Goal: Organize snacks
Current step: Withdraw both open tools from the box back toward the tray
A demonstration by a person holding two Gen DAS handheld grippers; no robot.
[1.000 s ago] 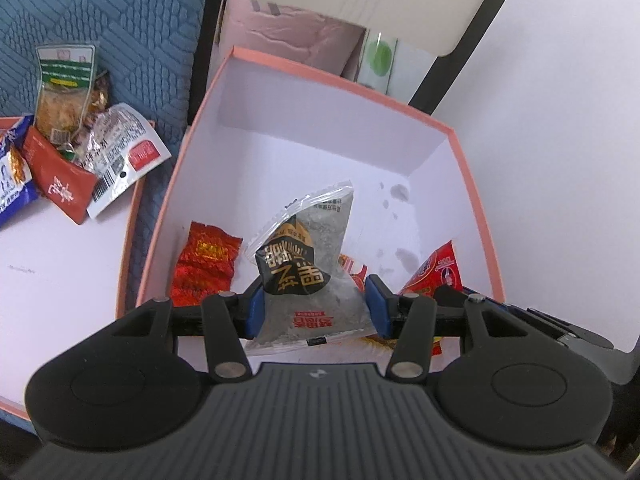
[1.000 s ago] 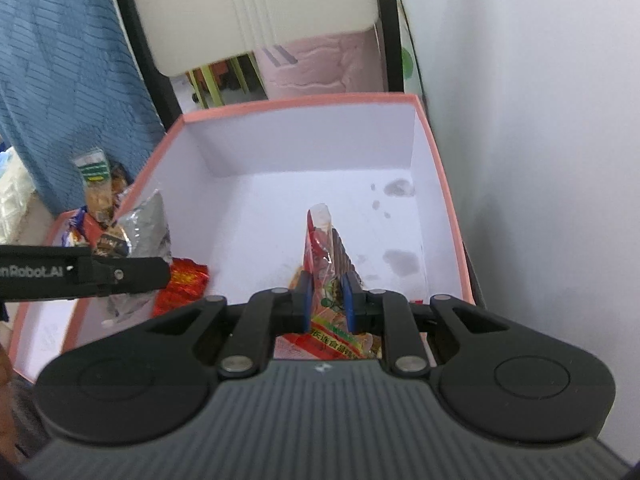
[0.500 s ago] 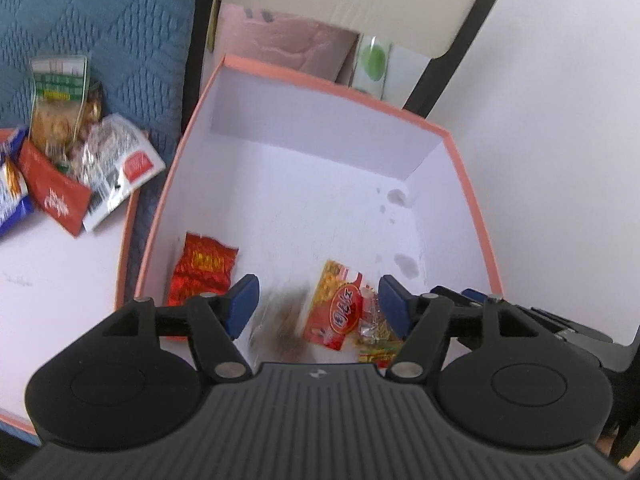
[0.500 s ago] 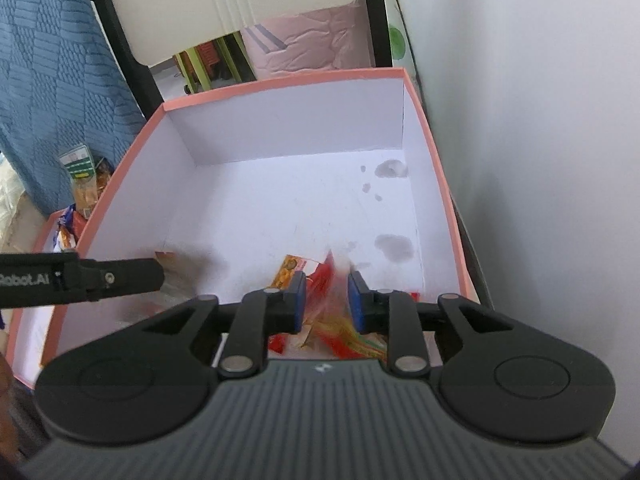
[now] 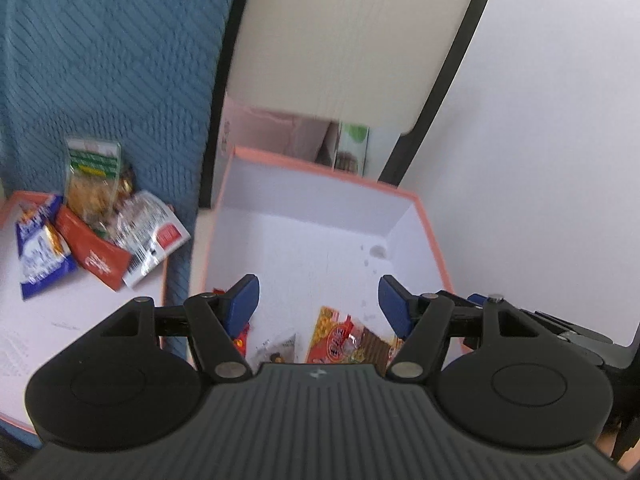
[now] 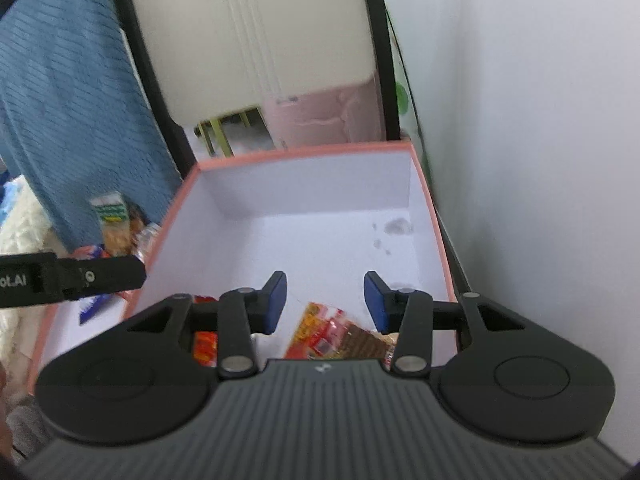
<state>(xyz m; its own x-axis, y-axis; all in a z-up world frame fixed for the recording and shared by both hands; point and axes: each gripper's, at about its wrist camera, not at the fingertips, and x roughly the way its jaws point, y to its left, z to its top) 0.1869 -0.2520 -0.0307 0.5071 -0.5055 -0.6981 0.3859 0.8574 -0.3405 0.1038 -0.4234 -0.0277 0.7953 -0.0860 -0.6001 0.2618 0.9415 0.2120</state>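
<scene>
A pink-rimmed white box (image 5: 320,168) (image 6: 304,152) holds several snack packets at its near end: an orange-red packet (image 5: 340,340) (image 6: 328,332), a grey-black packet (image 5: 280,348) and a small red packet (image 6: 205,346). My left gripper (image 5: 318,304) is open and empty above the box's near end. My right gripper (image 6: 325,302) is open and empty above the same packets. The left gripper's arm shows in the right wrist view (image 6: 72,278) at the box's left wall.
A second pink-rimmed tray (image 5: 32,340) on the left holds a pile of snack packets (image 5: 100,236). A blue quilted cloth (image 5: 112,60) lies behind it. A white wall (image 6: 540,120) stands close on the right. A cream chair with black frame (image 5: 352,40) stands behind the box.
Both grippers opened and let their packets fall into the box: the left dropped the grey-black packet, the right the red packet. Both have since lifted and drawn back.
</scene>
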